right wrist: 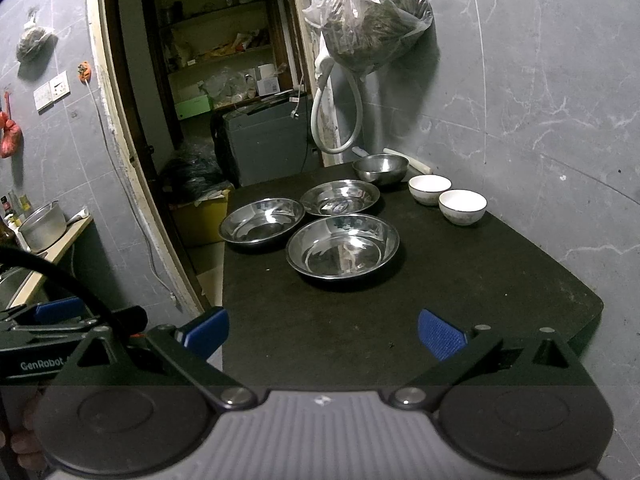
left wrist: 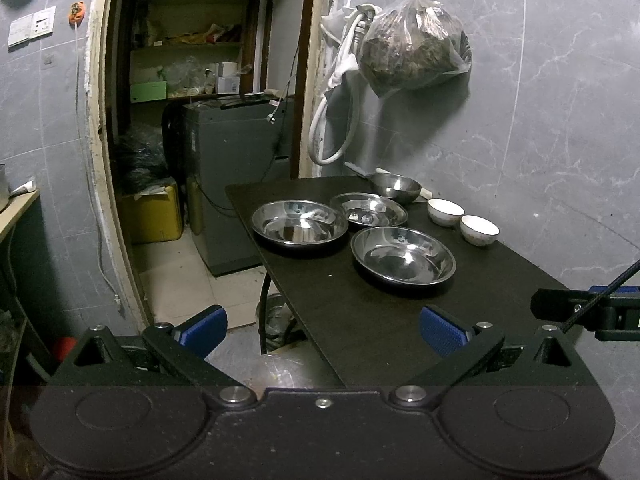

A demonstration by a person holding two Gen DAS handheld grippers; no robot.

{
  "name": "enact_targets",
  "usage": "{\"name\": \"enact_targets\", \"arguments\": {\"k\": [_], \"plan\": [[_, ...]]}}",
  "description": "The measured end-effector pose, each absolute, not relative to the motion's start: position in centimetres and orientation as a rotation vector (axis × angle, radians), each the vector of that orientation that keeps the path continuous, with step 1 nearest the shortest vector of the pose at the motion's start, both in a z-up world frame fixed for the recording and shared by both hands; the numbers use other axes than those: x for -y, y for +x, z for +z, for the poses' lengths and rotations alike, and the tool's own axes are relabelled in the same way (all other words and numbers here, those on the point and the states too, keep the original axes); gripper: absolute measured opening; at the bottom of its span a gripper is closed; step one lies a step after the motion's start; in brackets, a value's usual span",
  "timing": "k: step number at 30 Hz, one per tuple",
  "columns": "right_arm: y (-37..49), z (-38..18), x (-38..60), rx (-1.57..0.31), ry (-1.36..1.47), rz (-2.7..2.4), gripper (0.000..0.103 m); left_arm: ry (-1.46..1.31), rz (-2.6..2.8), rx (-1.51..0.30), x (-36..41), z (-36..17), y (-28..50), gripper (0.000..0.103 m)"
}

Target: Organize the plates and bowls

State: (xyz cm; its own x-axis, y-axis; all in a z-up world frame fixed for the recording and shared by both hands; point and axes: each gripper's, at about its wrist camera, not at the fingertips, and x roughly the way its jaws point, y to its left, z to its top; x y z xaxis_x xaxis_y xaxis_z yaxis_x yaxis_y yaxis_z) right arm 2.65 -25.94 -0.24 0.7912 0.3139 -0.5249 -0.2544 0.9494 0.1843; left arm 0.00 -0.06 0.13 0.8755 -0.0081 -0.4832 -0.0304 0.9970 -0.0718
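Three shallow steel plates lie on a black table (left wrist: 360,320): a left plate (left wrist: 300,224), a far plate (left wrist: 368,210) and a near plate (left wrist: 403,256). Behind them stands a steel bowl (left wrist: 396,188), and two white bowls (left wrist: 445,211) (left wrist: 479,230) sit to the right. The right wrist view shows the near plate (right wrist: 343,246), the left plate (right wrist: 262,224), the far plate (right wrist: 340,198), the steel bowl (right wrist: 381,168) and the white bowls (right wrist: 430,189) (right wrist: 463,206). My left gripper (left wrist: 324,330) and right gripper (right wrist: 323,334) hover open before the table's near end, holding nothing.
A marbled grey wall (left wrist: 540,120) runs along the table's right side, with a hanging plastic bag (left wrist: 412,44) and a white hose (left wrist: 340,100). At left a doorway (left wrist: 200,120) opens on a storeroom with a grey appliance (left wrist: 232,184). A counter with a pot (right wrist: 42,226) stands far left.
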Motion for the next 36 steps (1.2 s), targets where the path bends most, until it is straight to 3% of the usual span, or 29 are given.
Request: {"name": "enact_targets", "arguments": {"k": [36], "plan": [[2.9,-0.3,25.8,-0.586,0.106,0.307,0.103,-0.073,0.010,-0.509,1.0,-0.5,0.7,0.102]]}}
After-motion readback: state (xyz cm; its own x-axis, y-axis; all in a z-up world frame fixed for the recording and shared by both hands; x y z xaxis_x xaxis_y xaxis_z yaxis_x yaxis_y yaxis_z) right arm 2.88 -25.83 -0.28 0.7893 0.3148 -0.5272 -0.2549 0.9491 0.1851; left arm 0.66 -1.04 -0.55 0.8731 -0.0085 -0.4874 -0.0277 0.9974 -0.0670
